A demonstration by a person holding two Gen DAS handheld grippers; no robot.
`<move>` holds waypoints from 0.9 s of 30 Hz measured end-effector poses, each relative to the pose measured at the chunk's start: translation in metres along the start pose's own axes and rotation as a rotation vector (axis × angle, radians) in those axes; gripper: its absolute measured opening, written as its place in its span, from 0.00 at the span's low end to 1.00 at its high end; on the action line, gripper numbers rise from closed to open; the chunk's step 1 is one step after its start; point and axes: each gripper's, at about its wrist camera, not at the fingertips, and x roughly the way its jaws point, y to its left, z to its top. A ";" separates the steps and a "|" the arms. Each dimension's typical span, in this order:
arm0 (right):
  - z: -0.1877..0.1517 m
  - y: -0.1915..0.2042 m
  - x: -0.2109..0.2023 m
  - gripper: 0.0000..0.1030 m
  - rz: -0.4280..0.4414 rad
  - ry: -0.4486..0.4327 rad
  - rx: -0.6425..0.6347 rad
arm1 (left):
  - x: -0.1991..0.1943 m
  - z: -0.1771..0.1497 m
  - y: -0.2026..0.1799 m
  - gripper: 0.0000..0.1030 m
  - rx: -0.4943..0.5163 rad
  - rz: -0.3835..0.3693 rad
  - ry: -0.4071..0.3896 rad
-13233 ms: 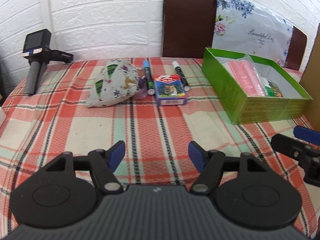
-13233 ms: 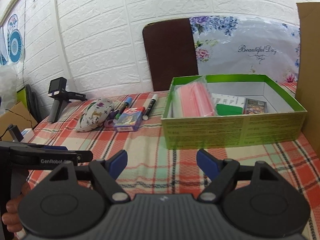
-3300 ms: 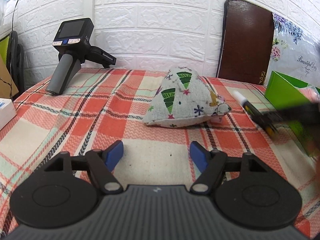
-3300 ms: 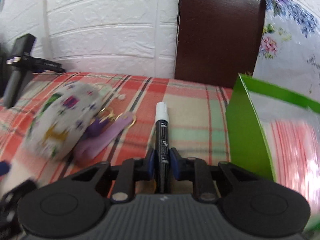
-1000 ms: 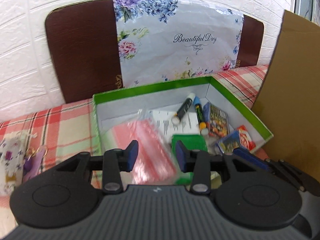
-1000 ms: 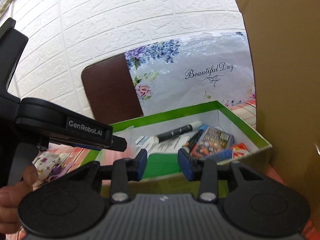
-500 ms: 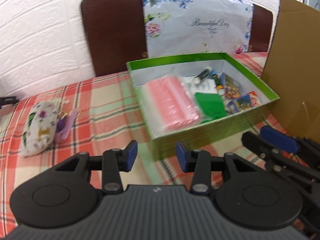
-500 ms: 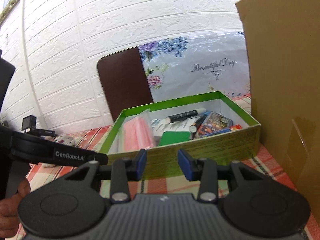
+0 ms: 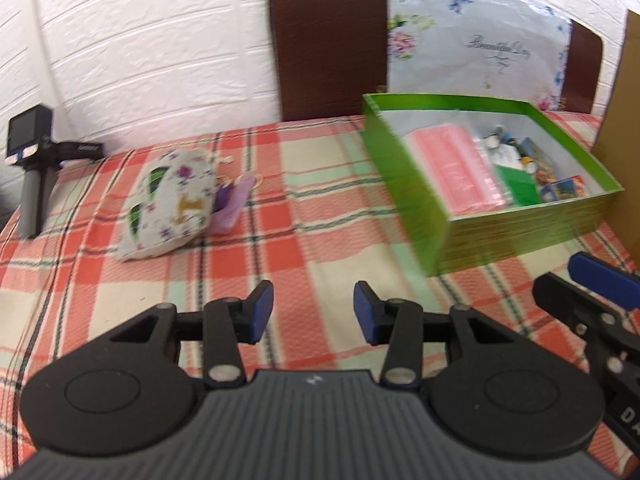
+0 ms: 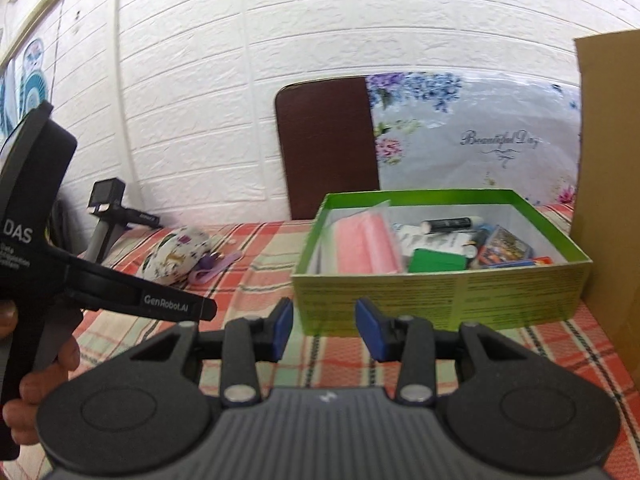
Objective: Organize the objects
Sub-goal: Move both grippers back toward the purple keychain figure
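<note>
Two things seem left to pack, the printed white fabric pouch (image 9: pixel 170 204) and purple keychain (image 9: pixel 234 204) on the plaid tablecloth (image 9: pixel 320 220), well apart from the filled green cardboard box (image 9: pixel 432 216), with the left gripper (image 9: pixel 314 312) and right gripper (image 10: pixel 324 330) both empty, jaws apart.

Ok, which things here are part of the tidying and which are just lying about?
Part of the job:
green box
patterned pouch
purple keychain

Just there:
handheld camera
brown chair
cardboard sheet
</note>
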 end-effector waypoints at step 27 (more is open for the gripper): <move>0.005 0.087 0.098 0.39 0.135 0.195 -0.160 | 0.041 -0.062 0.151 0.69 -0.230 0.255 -0.136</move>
